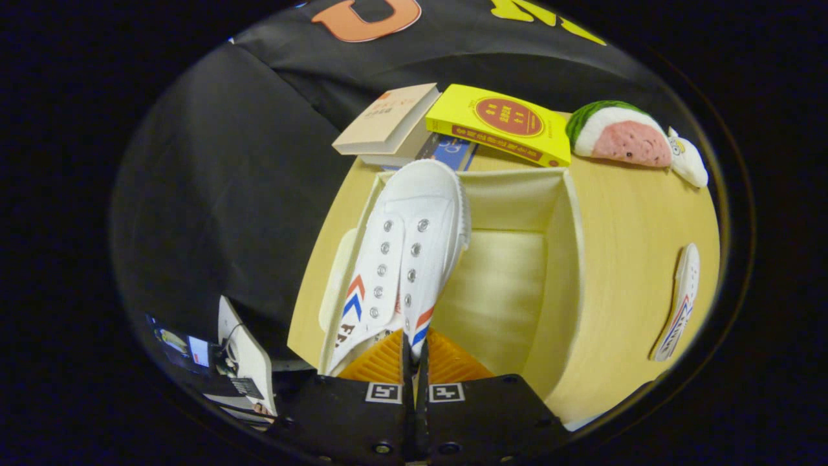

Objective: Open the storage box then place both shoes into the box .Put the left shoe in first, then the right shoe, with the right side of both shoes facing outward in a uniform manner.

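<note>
Between the jaws, at about six o'clock, the gripper (pixel 414 362) pinches the heel collar of a white shoe (pixel 404 252), fingers pressed almost together on the thin canvas edge. The shoe hangs toe-forward toward twelve o'clock, over the left part of the open storage box (pixel 569 259), close beside the box's left wall; whether its sole already rests on the box floor I cannot tell. The second shoe (pixel 678 304) lies on the wooden surface (pixel 634 213) at about three o'clock, well apart from the box, on its side.

Risks from here, as I judge them:

- The grip is narrow, on a soft rim. A tilt or jerk could let the shoe swing or slip out and land twisted, with the wrong side facing outward.
- The toe reaches near the far wall at twelve o'clock. Pushing forward could catch it on that rim, or shove the box toward the stacked books (pixel 453 123) just beyond.
- Setting the shoe down away from the left wall, or at a slant, would crowd the space left for the second shoe.
- Releasing while the shoe hangs high could make it tip over.

A watermelon plush (pixel 618 133) sits at about two o'clock, clear of the work.
</note>
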Available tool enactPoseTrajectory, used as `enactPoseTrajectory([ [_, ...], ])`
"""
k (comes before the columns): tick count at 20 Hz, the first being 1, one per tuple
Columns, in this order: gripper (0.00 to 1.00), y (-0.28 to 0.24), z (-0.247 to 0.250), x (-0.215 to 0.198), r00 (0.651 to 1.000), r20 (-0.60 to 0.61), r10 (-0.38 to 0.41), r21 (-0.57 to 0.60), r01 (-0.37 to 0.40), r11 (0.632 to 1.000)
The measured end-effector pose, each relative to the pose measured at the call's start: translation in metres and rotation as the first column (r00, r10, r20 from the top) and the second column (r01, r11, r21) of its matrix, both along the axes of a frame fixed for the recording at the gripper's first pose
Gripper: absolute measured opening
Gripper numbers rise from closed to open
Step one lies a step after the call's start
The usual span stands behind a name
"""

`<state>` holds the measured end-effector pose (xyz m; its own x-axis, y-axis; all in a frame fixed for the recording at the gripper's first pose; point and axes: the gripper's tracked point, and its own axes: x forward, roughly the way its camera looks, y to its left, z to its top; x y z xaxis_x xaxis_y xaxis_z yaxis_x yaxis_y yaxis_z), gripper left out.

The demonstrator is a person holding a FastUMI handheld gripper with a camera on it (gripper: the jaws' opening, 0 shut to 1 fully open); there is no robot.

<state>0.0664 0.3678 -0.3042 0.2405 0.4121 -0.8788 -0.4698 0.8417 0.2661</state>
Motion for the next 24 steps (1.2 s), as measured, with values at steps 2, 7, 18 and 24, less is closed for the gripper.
enactPoseTrajectory([
  [2, 0.01, 0.003, -0.02, 0.0, 1.0, -0.024, -0.017, -0.044, 0.015, 0.999],
  [7, 0.0, 0.012, -0.059, 0.021, 0.998, -0.047, -0.052, -0.163, 0.043, 0.986],
  [18, 0.15, 0.015, -0.081, 0.017, 0.991, -0.131, 0.005, -0.21, -0.033, 0.977],
  [24, 0.94, -0.001, -0.005, -0.001, 0.985, -0.145, 0.093, -0.167, -0.117, 0.979],
])
